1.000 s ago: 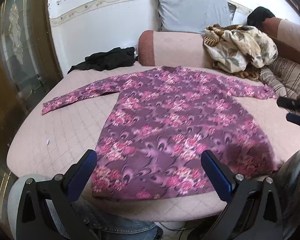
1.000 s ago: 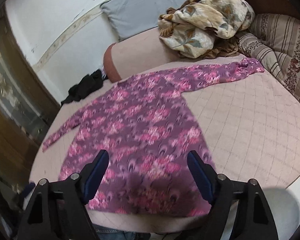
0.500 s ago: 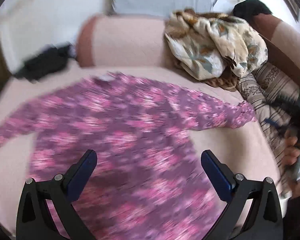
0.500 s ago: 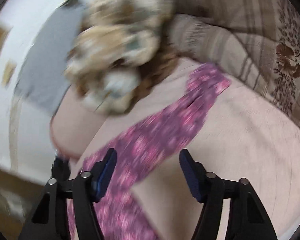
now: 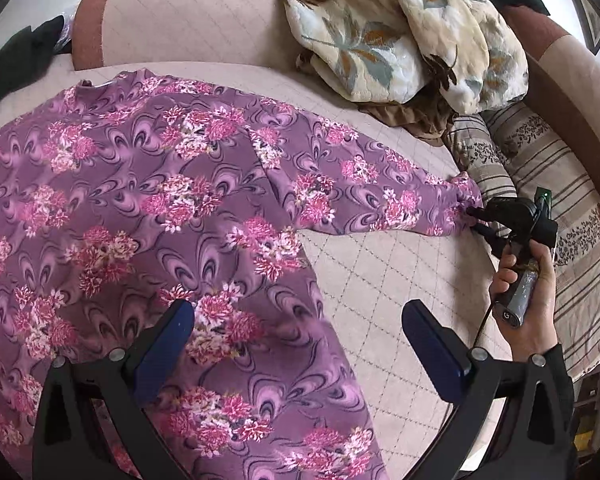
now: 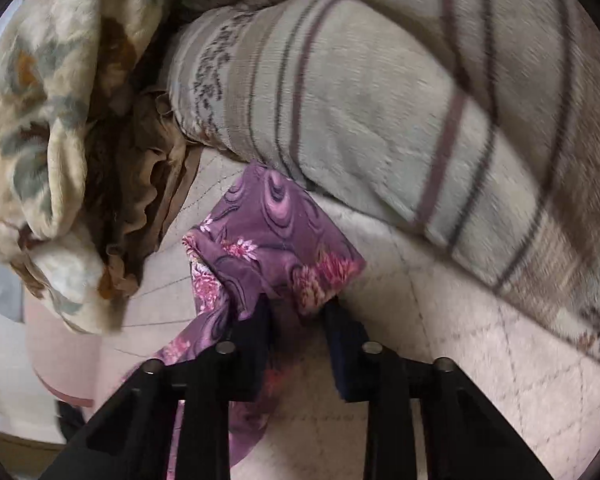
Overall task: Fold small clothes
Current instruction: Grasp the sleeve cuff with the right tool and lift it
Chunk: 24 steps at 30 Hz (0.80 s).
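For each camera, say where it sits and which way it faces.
Left wrist: on the left gripper, jaws open, facing down across the purple shirt; the right gripper and hand show.
Right wrist: on the right gripper, facing down at the sleeve cuff, its jaws just closing on it.
Shared: cuff, floral blanket, striped cushion.

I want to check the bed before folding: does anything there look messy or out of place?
The purple floral top lies flat and looks fine; the right tool has just closed on its sleeve cuff. Only the floral quilt looks messy: it is bunched in a heap against the striped cushion, not spread.
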{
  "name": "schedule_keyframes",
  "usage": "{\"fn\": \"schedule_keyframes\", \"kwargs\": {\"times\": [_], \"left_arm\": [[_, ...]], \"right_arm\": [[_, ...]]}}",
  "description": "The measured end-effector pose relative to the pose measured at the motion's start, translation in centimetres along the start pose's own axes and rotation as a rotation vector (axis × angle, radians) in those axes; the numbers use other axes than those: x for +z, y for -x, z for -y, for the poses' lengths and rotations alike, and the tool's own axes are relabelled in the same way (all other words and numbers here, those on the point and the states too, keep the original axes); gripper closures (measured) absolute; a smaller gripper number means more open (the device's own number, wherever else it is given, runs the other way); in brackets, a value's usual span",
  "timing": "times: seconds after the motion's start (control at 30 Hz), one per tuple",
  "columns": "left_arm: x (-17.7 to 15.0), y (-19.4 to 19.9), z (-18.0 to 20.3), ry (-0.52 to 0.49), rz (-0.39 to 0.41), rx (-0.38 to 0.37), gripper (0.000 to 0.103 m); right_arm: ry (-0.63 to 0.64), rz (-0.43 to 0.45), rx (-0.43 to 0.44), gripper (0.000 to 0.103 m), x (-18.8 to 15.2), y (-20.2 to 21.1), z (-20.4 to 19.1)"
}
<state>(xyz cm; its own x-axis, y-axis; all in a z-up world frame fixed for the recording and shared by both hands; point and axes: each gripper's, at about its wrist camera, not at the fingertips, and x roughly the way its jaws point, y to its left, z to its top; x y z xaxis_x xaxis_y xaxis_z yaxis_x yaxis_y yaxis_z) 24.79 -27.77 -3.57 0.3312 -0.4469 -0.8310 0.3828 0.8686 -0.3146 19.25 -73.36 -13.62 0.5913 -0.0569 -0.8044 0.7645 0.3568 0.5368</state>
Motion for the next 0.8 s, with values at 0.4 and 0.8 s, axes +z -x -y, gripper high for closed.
{"fn": "schedule_keyframes", "kwargs": {"times": [0.4,0.8], "left_arm": [[-0.3,10.5,-9.1,0.1,0.134,0.085,0.0],[-6.4,16.2,-25.8,0.467,0.207,0.032,0.0]], "right_arm": [[0.481,0.21,0.292,0.092,-11.0,18.5,-14.3],[0.99,-0.152,0.569,0.091,-42.6,15.8,-24.8]]}}
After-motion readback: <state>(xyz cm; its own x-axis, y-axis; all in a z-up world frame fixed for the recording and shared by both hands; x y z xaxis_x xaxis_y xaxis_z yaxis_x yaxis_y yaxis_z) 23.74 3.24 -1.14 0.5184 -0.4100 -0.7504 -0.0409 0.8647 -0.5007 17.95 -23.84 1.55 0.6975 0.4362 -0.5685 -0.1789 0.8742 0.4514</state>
